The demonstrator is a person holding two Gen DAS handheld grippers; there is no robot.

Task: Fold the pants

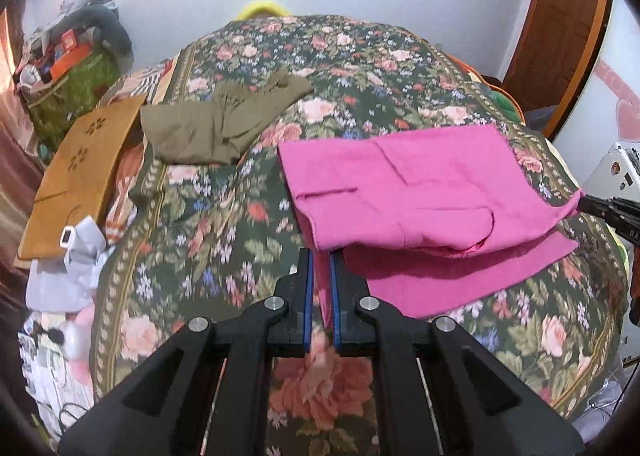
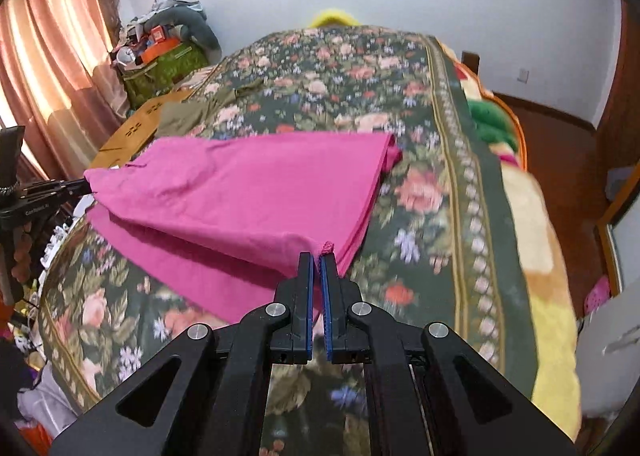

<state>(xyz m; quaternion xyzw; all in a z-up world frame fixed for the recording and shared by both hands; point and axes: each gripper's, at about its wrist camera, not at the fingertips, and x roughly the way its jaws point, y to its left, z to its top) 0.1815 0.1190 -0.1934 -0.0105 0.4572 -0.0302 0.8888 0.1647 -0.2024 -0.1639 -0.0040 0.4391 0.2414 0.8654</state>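
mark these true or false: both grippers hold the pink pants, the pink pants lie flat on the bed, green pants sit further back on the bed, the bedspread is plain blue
1. Both the left gripper and the right gripper hold the pink pants: true.
2. The pink pants lie flat on the bed: false, their near edge is lifted above the lower layer.
3. Green pants sit further back on the bed: true.
4. The bedspread is plain blue: false, it is dark green with flowers.

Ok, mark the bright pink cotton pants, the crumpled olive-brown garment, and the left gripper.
bright pink cotton pants (image 1: 400, 184): left wrist view, upper folded layer.
crumpled olive-brown garment (image 1: 216, 124): left wrist view, its middle.
left gripper (image 1: 321, 256): left wrist view, between fingertips.
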